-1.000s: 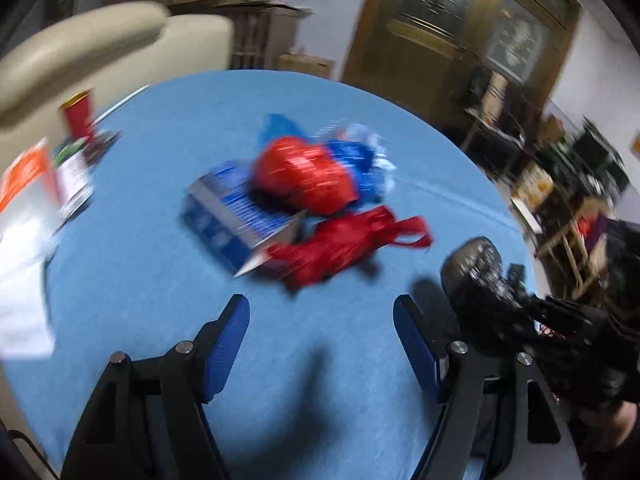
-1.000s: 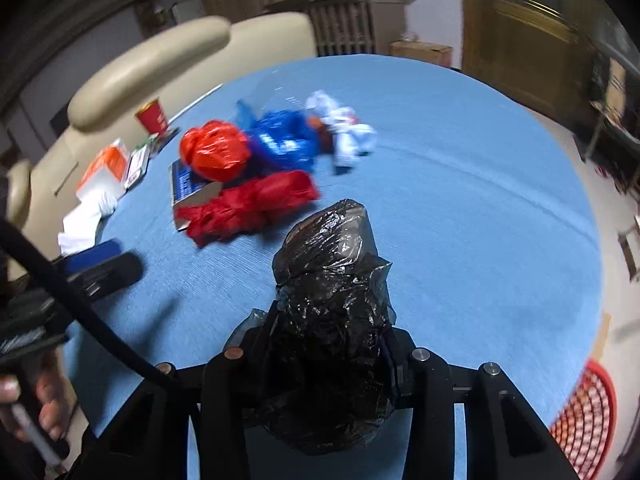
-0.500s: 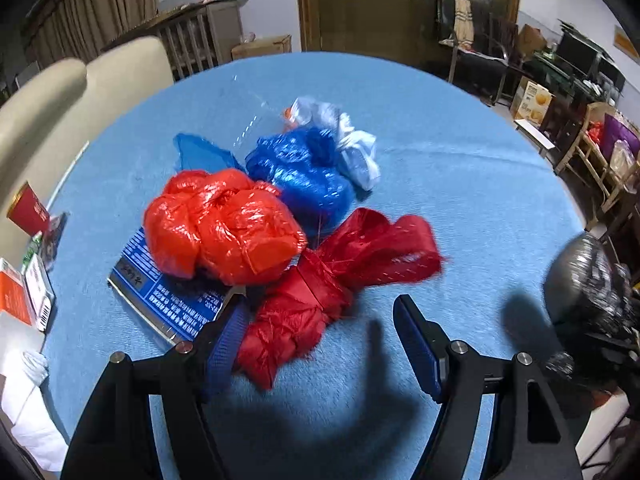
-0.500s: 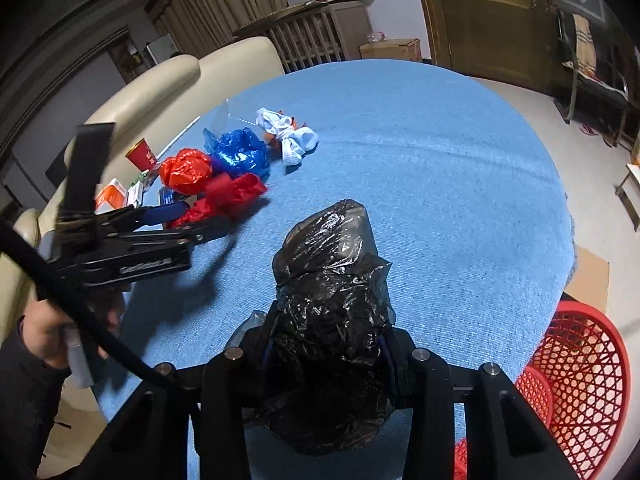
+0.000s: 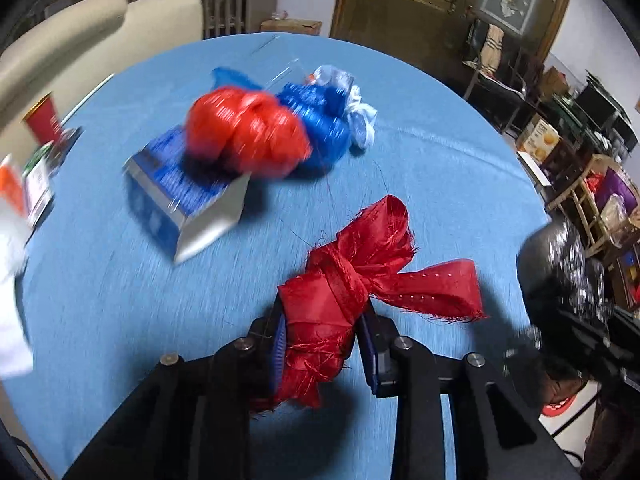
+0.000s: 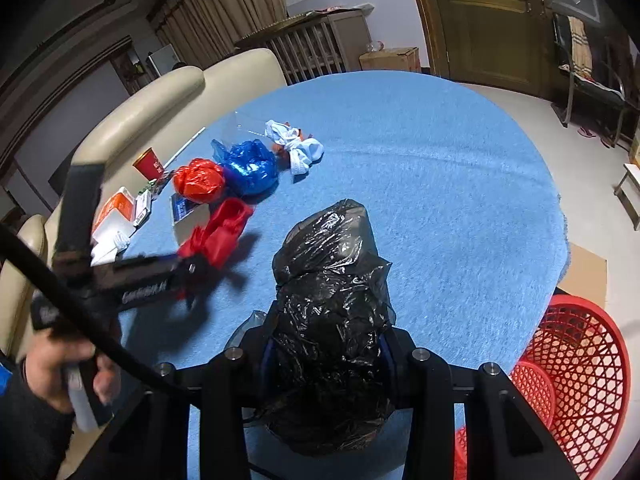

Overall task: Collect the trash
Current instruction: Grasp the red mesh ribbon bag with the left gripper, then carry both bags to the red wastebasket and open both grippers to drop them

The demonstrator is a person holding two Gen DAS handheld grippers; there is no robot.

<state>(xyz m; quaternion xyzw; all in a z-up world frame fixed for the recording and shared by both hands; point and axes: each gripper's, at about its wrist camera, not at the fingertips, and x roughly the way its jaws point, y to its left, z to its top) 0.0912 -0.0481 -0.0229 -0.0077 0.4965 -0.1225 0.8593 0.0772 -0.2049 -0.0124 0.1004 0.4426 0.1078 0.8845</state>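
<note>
Red ribbon bundle [image 5: 340, 292] sits clamped between left gripper [image 5: 324, 344] pads; right gripper [image 6: 326, 354] grips black bag [image 6: 332, 280].

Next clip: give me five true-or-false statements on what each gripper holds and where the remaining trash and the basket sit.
1. The left gripper clamps the knotted red fabric strip. True.
2. The right gripper is empty. False: it grips a crumpled black plastic bag.
3. The orange-red plastic bag rests beside the blue plastic bag. True.
4. The red mesh basket stands on the blue round table. False: it sits below the table's edge.
5. The red paper cup lies tipped over. False: upright.
</note>
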